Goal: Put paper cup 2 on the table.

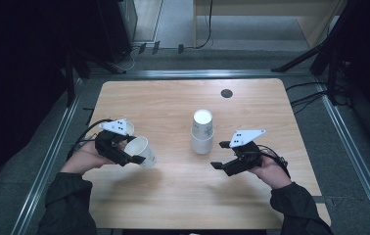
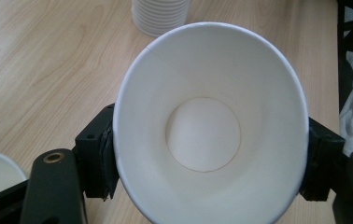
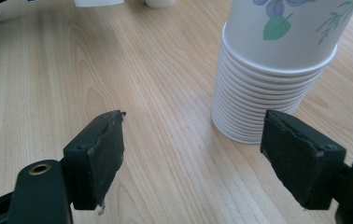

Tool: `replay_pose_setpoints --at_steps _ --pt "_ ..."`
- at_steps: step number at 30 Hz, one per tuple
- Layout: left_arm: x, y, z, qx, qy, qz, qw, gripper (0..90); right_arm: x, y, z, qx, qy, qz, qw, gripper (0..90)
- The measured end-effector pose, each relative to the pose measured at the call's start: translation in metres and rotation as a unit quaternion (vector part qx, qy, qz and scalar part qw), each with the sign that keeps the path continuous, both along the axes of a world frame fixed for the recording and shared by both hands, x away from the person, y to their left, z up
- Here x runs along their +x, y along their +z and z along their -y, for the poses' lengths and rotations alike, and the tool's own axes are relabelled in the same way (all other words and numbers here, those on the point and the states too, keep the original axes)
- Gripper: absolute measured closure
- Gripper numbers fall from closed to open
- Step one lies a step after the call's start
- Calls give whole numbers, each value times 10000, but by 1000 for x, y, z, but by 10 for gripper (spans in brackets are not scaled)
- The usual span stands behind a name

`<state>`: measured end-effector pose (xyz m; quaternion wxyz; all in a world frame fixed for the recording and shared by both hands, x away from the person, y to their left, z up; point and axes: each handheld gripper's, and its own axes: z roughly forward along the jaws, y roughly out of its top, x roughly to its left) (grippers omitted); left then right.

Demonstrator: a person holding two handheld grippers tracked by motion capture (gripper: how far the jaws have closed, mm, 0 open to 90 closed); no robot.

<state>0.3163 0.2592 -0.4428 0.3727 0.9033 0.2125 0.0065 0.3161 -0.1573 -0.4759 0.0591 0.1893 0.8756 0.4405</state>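
One paper cup sits pinched in the left claw, tipped sideways just above the bench. The right claw gapes empty beside the cup stack; another cup stands behind.

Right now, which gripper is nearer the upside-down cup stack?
Right. The right gripper sits open just beside the cup stack, to its right. The left gripper, shut on a single paper cup, is farther off on the other side.

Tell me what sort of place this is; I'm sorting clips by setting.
Probably a lab recording bay, not a home: a bare wooden table inside a metal floor frame, dark stands and loose cables around it, and only a stack of paper cups as props.
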Motion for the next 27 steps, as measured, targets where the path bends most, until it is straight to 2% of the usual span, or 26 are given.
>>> replay_pose_setpoints --at_steps 5,11,21,27 --pt "-1 -2 -12 27 114 11 9999 248 1 0 1 9 -36 -5 10000 223" --pt "-4 -8 -23 241 252 10 9994 248 1 0 2 16 -41 -24 10000 223" --pt "-8 -18 -39 257 460 -23 9986 247 2 0 2 11 -42 -47 10000 223" --pt "-10 -25 -44 385 460 -50 9982 246 3 0 3 99 -25 -86 9999 226"
